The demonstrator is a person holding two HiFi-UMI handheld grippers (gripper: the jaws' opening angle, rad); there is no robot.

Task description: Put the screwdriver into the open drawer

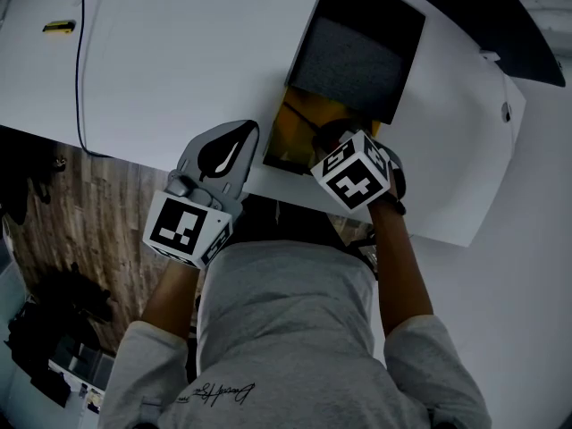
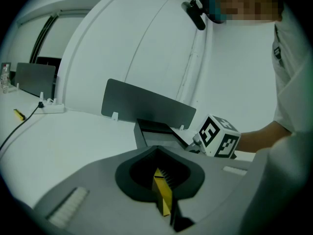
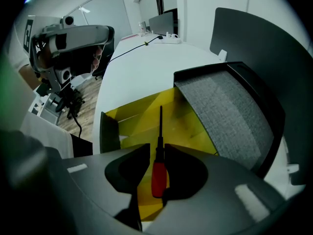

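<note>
- Across the white tabletop (image 1: 179,61) stands one dark drawer unit (image 1: 357,56) with a grey felt top, near the edge closest to the person.
- One drawer (image 3: 188,116), yellow inside, is pulled out of it toward the person and looks empty.
- Two grippers are in play. The right gripper (image 3: 156,148) hangs over the drawer's front, its fingers clamped on the screwdriver's handle.
- The left gripper (image 2: 156,152) hovers just beside it over the tabletop edge. Its fingers are pressed together and grip nothing that can be named; a thin yellow sliver shows in the slit, and what it is cannot be told.
- One screwdriver (image 3: 157,173), red-handled, points its dark shaft out over the yellow drawer floor.
- One black cable (image 1: 79,70) and one small yellow item (image 1: 58,27) lie well apart from all this.
- Progress, as judged: picking up and carrying look done; lowering the screwdriver in and letting go are left.
</note>
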